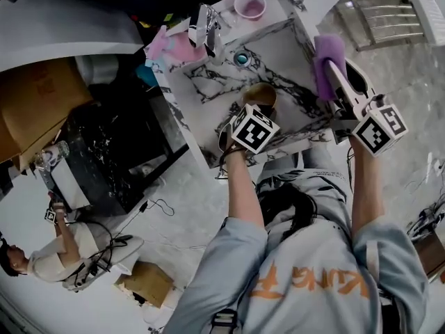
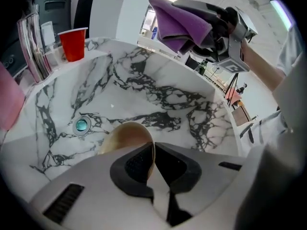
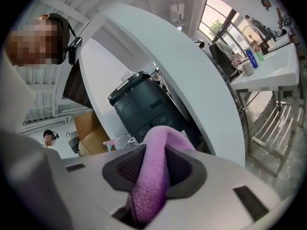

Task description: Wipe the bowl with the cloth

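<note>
Marble-veined sink [image 1: 278, 51], person standing at its near edge with two grippers. Left gripper [image 2: 153, 152]: jaws clamped together on the rim of one tan bowl [image 2: 125, 134], which is held tilted inside the basin, close to the near edge. Can't tell if the bowl touches the bottom. From above, the left gripper's marker cube covers the near side of the bowl. Right gripper [image 3: 152, 164]: jaws pinched on a fold of the purple cloth [image 1: 328, 60], which bunches out past the tips. It's over the sink's right edge, above the bowl and clear of it, no contact. One teal drain [image 1: 241, 59] sits in the basin floor beyond the bowl, toward the far edge. One chrome faucet [image 1: 204, 25] on the far-left corner of the rim. One red cup [image 2: 73, 43] upright on the far corner of the rim, beside the faucet, well apart from the bowl. A second cloth, pink [image 1: 182, 47], lies on the left rim by the faucet. So two cloths, one bowl, one cup. Off the sink: two cardboard boxes, a big one [image 1: 42, 103] to the left and a small one [image 1: 146, 282] on the floor, a dark bin-like unit [image 3: 144, 107], and a second person [image 1: 49, 256] sitting low on the floor near the small box.
</note>
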